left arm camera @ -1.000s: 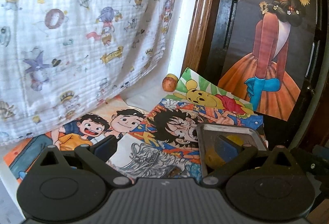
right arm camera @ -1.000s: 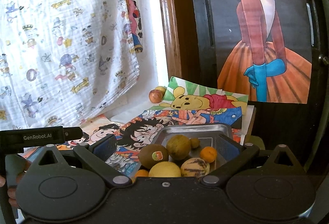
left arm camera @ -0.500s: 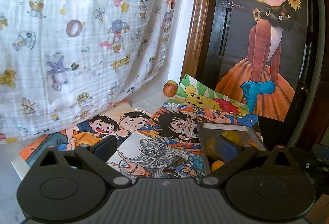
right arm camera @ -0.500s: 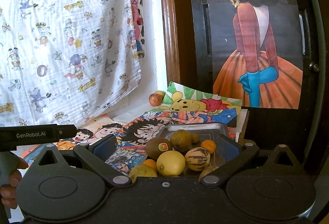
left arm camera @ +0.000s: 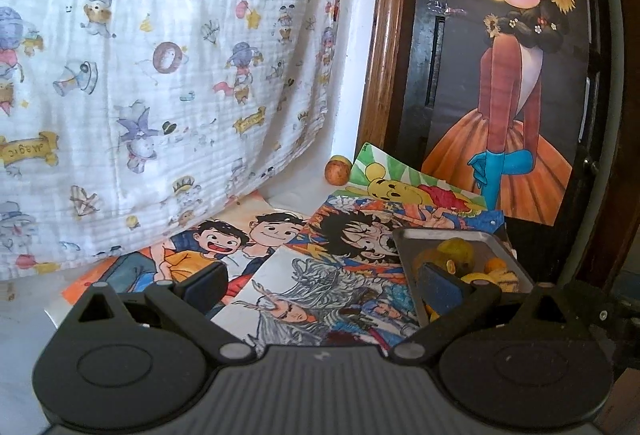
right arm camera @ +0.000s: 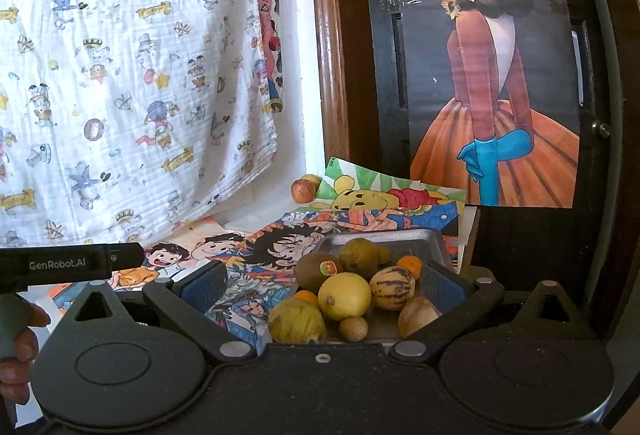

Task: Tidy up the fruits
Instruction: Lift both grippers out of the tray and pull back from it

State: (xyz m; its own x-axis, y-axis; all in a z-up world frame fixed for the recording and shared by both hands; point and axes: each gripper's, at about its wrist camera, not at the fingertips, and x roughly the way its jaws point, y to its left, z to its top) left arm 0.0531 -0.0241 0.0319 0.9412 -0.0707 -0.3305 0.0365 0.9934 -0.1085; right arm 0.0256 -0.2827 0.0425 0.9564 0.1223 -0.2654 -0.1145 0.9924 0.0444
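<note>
A metal tray [right arm camera: 434, 241] on cartoon posters holds several fruits: a lemon [right arm camera: 344, 295], a striped melon [right arm camera: 392, 287], a kiwi [right arm camera: 318, 269] and small oranges. In the left wrist view the tray [left arm camera: 404, 247] lies at the right. A lone apple [right arm camera: 303, 190] rests at the far wall corner, also visible as the apple [left arm camera: 337, 172] in the left wrist view. My right gripper [right arm camera: 324, 285] hangs open above the tray's near side, empty. My left gripper [left arm camera: 322, 281] is open over the posters, empty, left of the tray.
A printed white cloth [left arm camera: 160, 75] hangs at the left and back. A wooden frame [right arm camera: 332, 55] and a dark door with a painted poster [right arm camera: 492, 95] stand at the right. The left gripper's body [right arm camera: 68, 263] and a person's hand [right arm camera: 20, 335] show at left.
Both grippers have pulled back and risen, so more of the tray, fruits and posters shows. Both stay open; no fruit has moved.
</note>
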